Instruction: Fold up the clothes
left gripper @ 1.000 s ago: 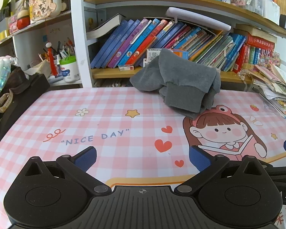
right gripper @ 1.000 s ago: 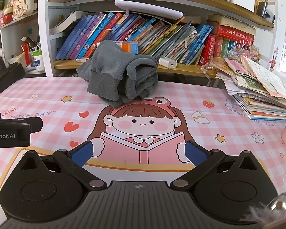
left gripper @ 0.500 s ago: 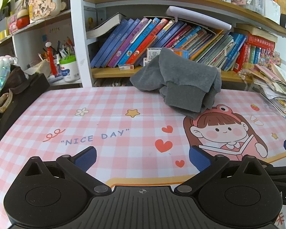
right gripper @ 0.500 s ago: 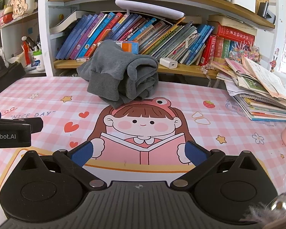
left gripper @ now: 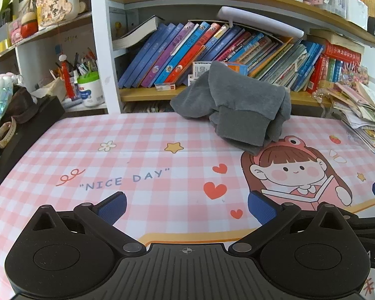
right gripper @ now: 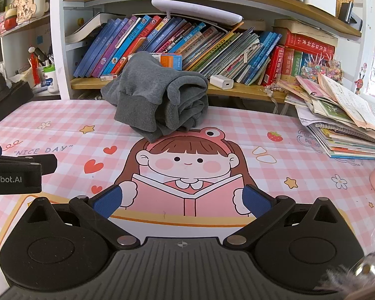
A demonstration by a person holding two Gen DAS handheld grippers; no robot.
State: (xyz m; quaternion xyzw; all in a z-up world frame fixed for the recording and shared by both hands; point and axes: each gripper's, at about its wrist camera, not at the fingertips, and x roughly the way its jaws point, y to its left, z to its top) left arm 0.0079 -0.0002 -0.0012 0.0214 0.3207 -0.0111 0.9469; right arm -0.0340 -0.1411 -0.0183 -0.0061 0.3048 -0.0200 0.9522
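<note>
Nothing has shifted since the earlier frames: both tools sit where they were and the garment keeps the same crumpled shape. From the left wrist view, the left tool (left gripper: 186,206) hovers low over the pink checked counter (left gripper: 142,150) with its blue pads spread apart and nothing between them; the grey garment (left gripper: 237,105) lies well ahead and slightly to the right, bunched in a heap at the far edge of the counter against the bookshelf (left gripper: 212,92), a ribbed cuff hanging toward the cartoon girl print (left gripper: 292,170). Folding looks not yet begun: the garment must be pulled forward, spread flat and then folded. From the right wrist view, the right tool (right gripper: 182,200) also stands apart and empty above the printed book, with the heap ahead and a little to the left, well apart from the pads. A stack of papers (right gripper: 342,125) rests to the right, and the left tool's body shows at the left edge.
</note>
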